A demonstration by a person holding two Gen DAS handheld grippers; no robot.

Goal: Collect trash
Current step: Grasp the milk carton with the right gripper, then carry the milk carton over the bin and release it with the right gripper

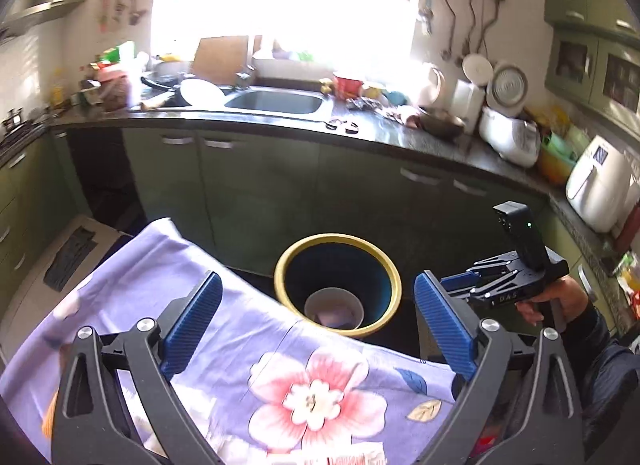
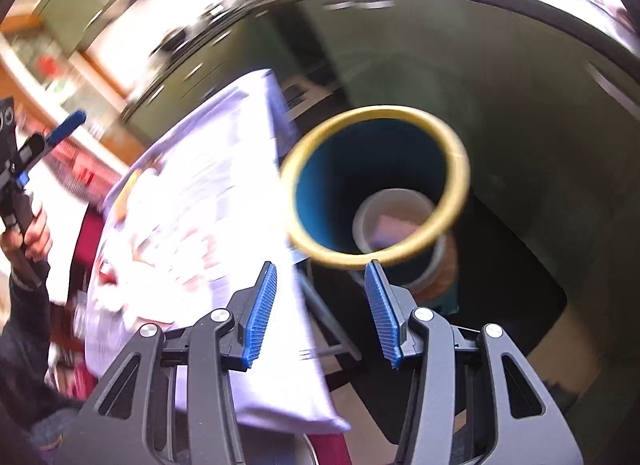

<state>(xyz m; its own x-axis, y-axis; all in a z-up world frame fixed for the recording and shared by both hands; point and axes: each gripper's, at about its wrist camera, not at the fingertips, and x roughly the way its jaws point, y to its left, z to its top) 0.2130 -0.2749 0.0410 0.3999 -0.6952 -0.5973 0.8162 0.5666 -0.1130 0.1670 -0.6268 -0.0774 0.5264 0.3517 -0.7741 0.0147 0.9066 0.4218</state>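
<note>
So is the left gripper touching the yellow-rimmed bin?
Apart. The left wrist view shows the left gripper open above the floral cloth, the bin lying beyond it.

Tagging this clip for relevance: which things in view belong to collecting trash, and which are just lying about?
Belongs to the job:
- yellow-rimmed bin
- white cup lying in the bin
- left tool, open and empty
- right tool, open and empty

Just lying about:
- floral cloth
- sink
- white appliance
- rice cooker

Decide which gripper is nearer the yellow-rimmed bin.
Right, probably. The right gripper hovers at the bin rim; the left gripper hangs back over the floral cloth beside it.
</note>
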